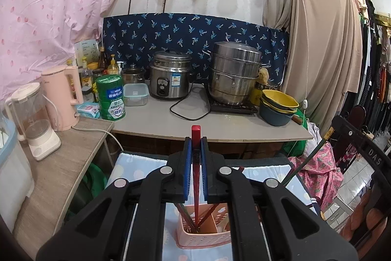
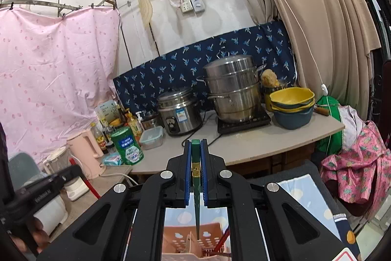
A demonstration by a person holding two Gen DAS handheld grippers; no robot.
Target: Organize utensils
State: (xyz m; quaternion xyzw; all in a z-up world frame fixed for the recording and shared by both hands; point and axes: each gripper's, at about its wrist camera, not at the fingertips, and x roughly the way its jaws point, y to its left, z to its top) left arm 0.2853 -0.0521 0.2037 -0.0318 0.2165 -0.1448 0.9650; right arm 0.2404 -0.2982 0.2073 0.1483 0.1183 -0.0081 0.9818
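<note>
Left gripper (image 1: 196, 138) fingers clench a red chopstick (image 1: 196, 187), right gripper (image 2: 195, 146) fingers a green chopstick (image 2: 197, 207), tips at the pink basket (image 1: 205, 236) rim below.

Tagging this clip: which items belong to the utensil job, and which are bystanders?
In the job:
left claw
red chopstick
right claw
green chopstick
pink holder

Lying about:
rice cooker
steamer pot
stacked bowls
pink kettle
</note>
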